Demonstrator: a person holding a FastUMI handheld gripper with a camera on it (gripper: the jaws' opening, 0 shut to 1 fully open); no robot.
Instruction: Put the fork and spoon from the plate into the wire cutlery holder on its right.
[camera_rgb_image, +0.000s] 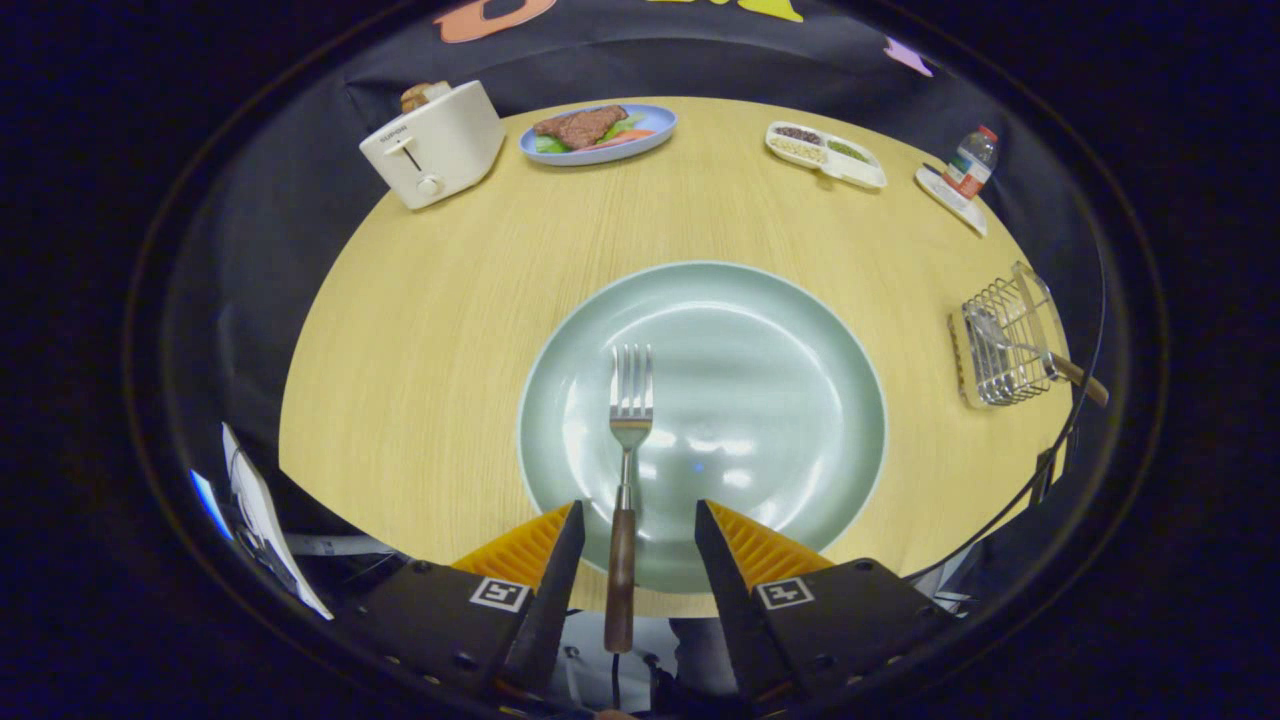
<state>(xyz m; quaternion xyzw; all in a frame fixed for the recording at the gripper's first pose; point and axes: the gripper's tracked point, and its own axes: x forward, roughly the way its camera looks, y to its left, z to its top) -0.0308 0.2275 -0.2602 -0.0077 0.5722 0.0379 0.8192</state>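
Observation:
A fork (631, 400) with a dark wooden handle lies on the pale green plate (770, 400), tines pointing away from me. Its handle reaches back over the plate's near rim and runs between my fingers. My gripper (638, 508) is open, one finger on each side of the handle, with a gap to both. The wire cutlery holder (1003, 352) stands on the table to the right of the plate. A spoon (1070, 372) with a wooden handle rests in it, handle sticking out to the right.
On the far side of the round wooden table are a white toaster (435, 150), a blue plate of food (598, 130), a white divided tray (826, 155) and a small bottle (970, 162) on a white dish. Papers (262, 520) lie below the table's near left edge.

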